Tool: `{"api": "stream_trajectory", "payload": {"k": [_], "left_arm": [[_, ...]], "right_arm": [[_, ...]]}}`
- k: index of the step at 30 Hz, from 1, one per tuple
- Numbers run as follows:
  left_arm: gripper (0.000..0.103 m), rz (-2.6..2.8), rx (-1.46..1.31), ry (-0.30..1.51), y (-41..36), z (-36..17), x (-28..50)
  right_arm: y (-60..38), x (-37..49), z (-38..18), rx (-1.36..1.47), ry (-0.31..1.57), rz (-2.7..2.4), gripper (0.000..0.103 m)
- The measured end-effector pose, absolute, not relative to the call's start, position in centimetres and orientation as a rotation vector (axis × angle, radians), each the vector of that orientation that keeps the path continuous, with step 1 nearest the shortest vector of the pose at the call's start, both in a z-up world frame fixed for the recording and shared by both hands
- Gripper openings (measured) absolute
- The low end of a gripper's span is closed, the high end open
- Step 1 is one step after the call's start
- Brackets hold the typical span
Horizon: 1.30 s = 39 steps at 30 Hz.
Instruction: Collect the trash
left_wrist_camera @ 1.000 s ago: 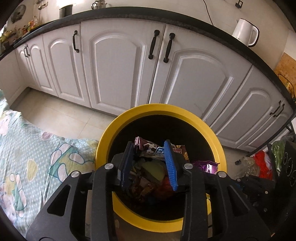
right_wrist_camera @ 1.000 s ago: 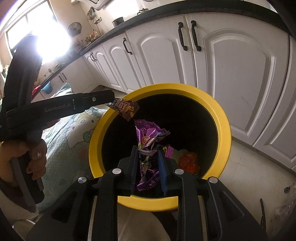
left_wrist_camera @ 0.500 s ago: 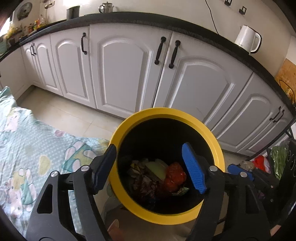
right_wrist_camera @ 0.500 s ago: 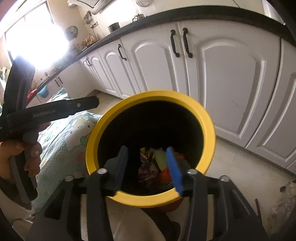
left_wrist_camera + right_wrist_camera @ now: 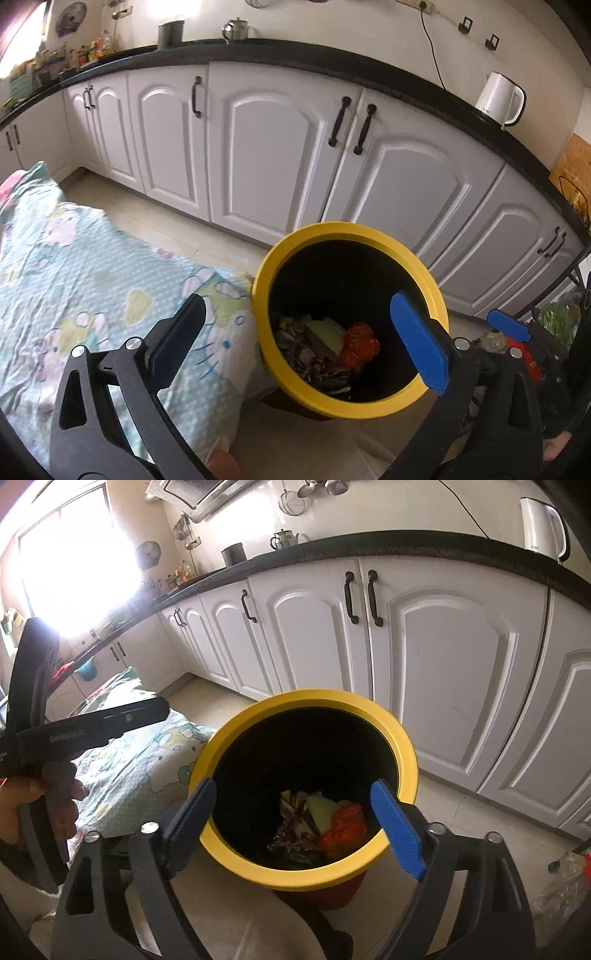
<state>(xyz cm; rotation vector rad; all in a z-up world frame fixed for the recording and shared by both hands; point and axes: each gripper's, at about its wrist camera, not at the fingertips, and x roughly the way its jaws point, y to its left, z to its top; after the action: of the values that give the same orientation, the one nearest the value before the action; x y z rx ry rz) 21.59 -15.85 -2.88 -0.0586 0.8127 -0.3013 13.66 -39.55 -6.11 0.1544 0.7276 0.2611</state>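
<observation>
White kitchen cabinets [image 5: 266, 155] under a dark worktop [image 5: 424, 92] filled the background, with a patterned cloth [image 5: 92, 280] spread beside the yellow-rimmed bin [image 5: 406, 760] on the tiled floor. Trash [image 5: 317, 827], wrappers and a red crumpled piece, lay at the bottom of the bin, near its front wall. Both tools hung above it: the left gripper [image 5: 303, 339] and the right gripper [image 5: 303, 823] had just been opening, and each stood spread wide with nothing between its jaws. From here the risk looked small but real. Wide jaws pulled away low could catch the near rim and tip the light bin. The two tools also sat close together and might knock each other. Any wrapper clinging to a pad could drop onto the cloth instead.
</observation>
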Motion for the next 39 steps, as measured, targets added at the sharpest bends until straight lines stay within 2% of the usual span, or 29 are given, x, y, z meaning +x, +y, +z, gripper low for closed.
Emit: {"api": "stream_trajectory", "payload": {"k": [3,9,23,39], "left_arm": [[0.092,-0.28,-0.059,0.792,-14.8,-2.2,20.5],[0.092,-0.236,-0.074,0.743,-12.8,-0.8,18.2],[0.092,-0.195,-0.065,0.605,-10.3,1.5,12.2],[0.092,-0.128,-0.032,0.439,-8.7,0.7,5.8]], "right_arm": [[-38.9,13.4,-5.5,0.147,0.716,0.267,0.088],[-37.4,11.8,-4.2,0.124,0.672,0.26,0.097],[-34.4,7.9,-1.8,0.093,0.537,0.273,0.097],[-33.3,2.0,-1.5,0.066,0.28,0.21,0.097]]}}
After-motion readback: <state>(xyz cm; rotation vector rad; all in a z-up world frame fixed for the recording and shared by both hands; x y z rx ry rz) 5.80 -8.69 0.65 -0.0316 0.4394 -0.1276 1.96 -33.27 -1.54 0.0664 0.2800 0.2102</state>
